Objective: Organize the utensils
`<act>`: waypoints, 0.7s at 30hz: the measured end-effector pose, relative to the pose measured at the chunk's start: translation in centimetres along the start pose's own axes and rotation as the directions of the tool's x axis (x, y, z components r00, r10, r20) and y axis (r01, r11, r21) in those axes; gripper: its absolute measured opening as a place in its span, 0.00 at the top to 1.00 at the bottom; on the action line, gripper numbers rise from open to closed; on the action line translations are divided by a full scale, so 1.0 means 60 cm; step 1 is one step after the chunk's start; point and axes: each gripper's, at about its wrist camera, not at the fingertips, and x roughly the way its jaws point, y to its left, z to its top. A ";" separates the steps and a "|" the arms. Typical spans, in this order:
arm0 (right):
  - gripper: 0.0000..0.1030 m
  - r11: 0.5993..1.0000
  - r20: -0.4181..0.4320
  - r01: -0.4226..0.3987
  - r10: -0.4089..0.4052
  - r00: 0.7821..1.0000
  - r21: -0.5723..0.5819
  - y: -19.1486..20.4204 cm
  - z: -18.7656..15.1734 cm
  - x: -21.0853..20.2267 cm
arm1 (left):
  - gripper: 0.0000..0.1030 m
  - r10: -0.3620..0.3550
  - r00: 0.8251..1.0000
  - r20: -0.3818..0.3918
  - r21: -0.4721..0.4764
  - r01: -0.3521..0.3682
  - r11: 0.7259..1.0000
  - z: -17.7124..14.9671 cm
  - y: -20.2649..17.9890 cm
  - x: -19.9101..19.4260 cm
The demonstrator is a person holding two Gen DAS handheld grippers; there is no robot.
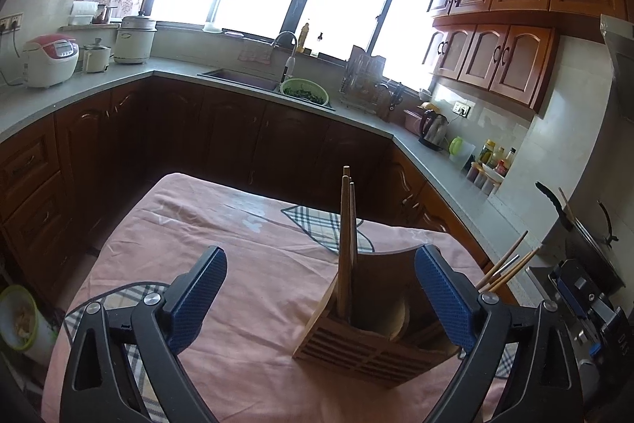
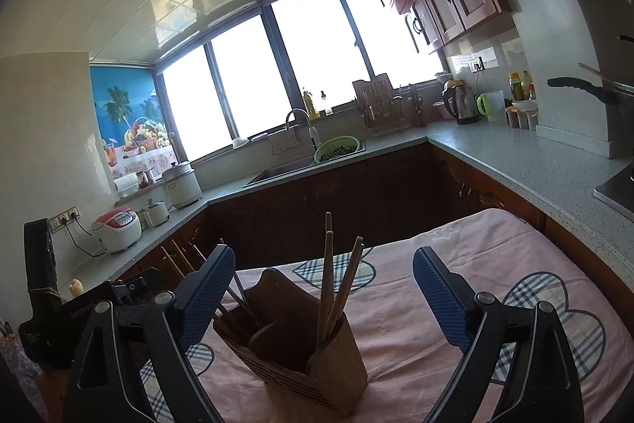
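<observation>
Nearest the cameras: left gripper [image 1: 321,300] spread wide, nothing pinched between its blue pads [image 1: 200,294]; the wooden utensil holder [image 1: 368,335] sits low between the jaws, toward the right-hand one, though contact cannot be judged. Right gripper [image 2: 323,298] likewise spread wide, empty, with the same holder [image 2: 305,355] standing in the gap, clear of both pads.

Task item: the holder stands upright on the pink tablecloth [image 1: 245,236] (plaid heart patches). Chopsticks [image 2: 337,284] stand on end in one compartment, leaning slightly; a second bundle of sticks [image 2: 237,294] pokes up on the holder's far side, partly hidden by the right gripper's left jaw. Whether a spoon or anything else is inside cannot be told.

Beyond the table: dark cabinets, grey counter [image 2: 515,161], sink with a green colander [image 1: 304,90], rice cooker [image 1: 49,60], kettle [image 2: 461,104], bright windows.

Judgement: no loose utensil shows on the cloth, so the placing step looks finished or nearly so. Next move probably calls for backing both grippers away without knocking the sticks, or locating any utensil out of view.
</observation>
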 end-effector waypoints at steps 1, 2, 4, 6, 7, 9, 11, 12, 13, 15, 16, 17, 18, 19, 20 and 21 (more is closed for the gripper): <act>0.09 1.000 -0.001 -0.001 0.001 1.000 0.000 0.000 -0.002 -0.004 | 0.05 0.000 1.000 0.003 0.000 0.000 1.000 -0.002 0.001 -0.007; 0.08 1.000 -0.003 -0.003 0.003 1.000 0.000 0.001 -0.004 -0.008 | 0.04 0.002 1.000 0.006 0.002 -0.002 1.000 -0.004 -0.001 -0.014; 0.06 1.000 -0.003 -0.009 0.009 1.000 0.002 0.003 -0.005 -0.017 | 0.04 0.003 1.000 0.010 0.011 -0.003 1.000 -0.009 -0.002 -0.029; 0.06 1.000 -0.001 -0.013 0.013 1.000 0.001 0.006 -0.006 -0.027 | 0.04 0.009 1.000 0.014 0.023 -0.010 1.000 -0.017 -0.005 -0.046; 0.05 1.000 -0.001 -0.016 0.016 1.000 0.000 0.008 -0.007 -0.033 | 0.04 0.012 1.000 0.015 0.029 -0.013 1.000 -0.022 -0.005 -0.054; 0.03 1.000 0.000 -0.021 0.021 1.000 0.002 0.010 -0.008 -0.045 | 0.04 0.012 1.000 0.012 0.034 -0.012 0.999 -0.032 -0.006 -0.069; 0.02 1.000 0.001 -0.026 0.026 1.000 0.002 0.012 -0.013 -0.058 | 0.04 0.007 1.000 -0.001 0.035 -0.007 0.999 -0.043 -0.008 -0.083; 0.02 1.000 0.000 -0.029 0.029 1.000 0.002 0.012 -0.015 -0.065 | 0.04 0.005 1.000 -0.007 0.033 -0.004 0.999 -0.049 -0.008 -0.092; 0.02 0.999 -0.004 -0.033 0.033 0.999 0.003 0.011 -0.016 -0.071 | 0.04 0.000 1.000 -0.012 0.029 0.001 1.000 -0.053 -0.008 -0.098; 0.02 0.999 -0.008 -0.037 0.037 0.999 0.005 0.010 -0.024 -0.086 | 0.04 -0.004 1.000 -0.018 0.028 0.004 1.000 -0.060 -0.007 -0.114; 0.02 0.999 -0.010 -0.039 0.039 0.999 0.007 0.010 -0.026 -0.093 | 0.04 -0.005 1.000 -0.020 0.031 0.005 1.000 -0.063 -0.006 -0.123; 0.02 0.999 -0.013 -0.042 0.043 0.999 0.008 0.009 -0.029 -0.100 | 0.04 -0.006 1.000 -0.021 0.034 0.006 0.999 -0.067 -0.006 -0.132; 0.02 0.999 -0.015 -0.043 0.043 0.999 0.009 0.008 -0.032 -0.106 | 0.04 -0.006 1.000 -0.020 0.035 0.007 0.999 -0.070 -0.006 -0.141; 0.02 0.999 -0.018 -0.044 0.044 0.999 0.011 0.008 -0.035 -0.113 | 0.04 -0.007 1.000 -0.017 0.033 0.007 0.999 -0.073 -0.004 -0.151; 0.02 0.999 -0.021 -0.048 0.048 0.999 0.014 0.007 -0.038 -0.121 | 0.04 -0.007 1.000 -0.015 0.031 0.008 0.999 -0.077 -0.002 -0.162; 0.02 0.998 -0.024 -0.051 0.052 0.998 0.020 0.005 -0.042 -0.128 | 0.04 -0.008 1.000 -0.012 0.028 0.008 1.000 -0.081 -0.001 -0.172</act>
